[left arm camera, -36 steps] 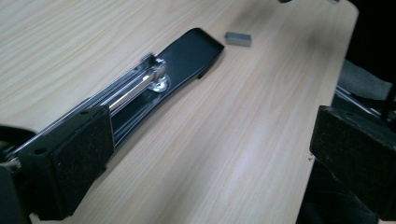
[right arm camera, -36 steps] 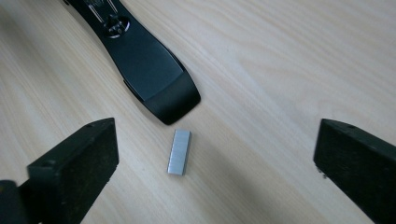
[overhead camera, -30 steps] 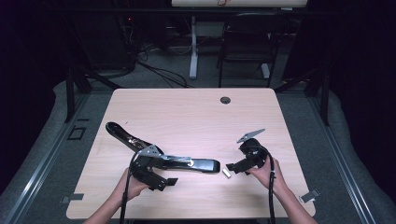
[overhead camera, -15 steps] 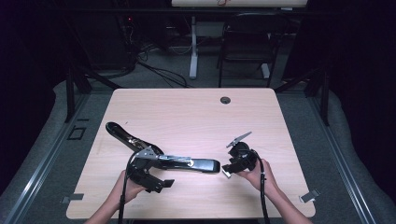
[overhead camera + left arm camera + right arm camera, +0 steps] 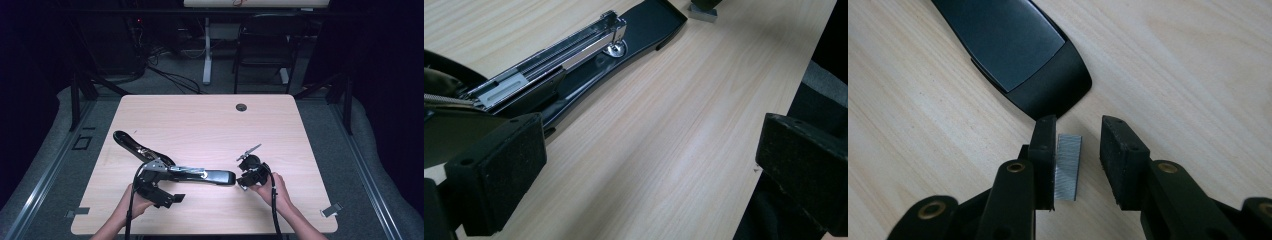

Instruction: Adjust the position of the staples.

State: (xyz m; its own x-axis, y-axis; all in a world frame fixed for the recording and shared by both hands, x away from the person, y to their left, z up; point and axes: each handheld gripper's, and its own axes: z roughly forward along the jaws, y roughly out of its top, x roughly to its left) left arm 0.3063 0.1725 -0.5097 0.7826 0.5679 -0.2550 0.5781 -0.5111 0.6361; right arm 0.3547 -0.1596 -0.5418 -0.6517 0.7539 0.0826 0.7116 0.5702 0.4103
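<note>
The wooden table (image 5: 200, 120) is bearing an opened black stapler (image 5: 175, 167). The left gripper (image 5: 649, 165) is hanging wide open beside its base. The right gripper (image 5: 1077, 160), jaws just closing, is straddling the staple strip (image 5: 1068, 167) lying off the stapler's tip, one pad touching, the other apart.

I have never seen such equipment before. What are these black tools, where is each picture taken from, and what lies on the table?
A person holds a two-jaw gripper in each hand. The high view looks down on the wooden table; the other pictures come from cameras on each gripper. An opened black stapler lies on the table. The left gripper, seen from above, sits beside it with its jaws wide apart on nothing. The right gripper has just been closing around a small strip of staples: one pad touches the strip, the other is apart from it, so it is not yet gripped.
</note>
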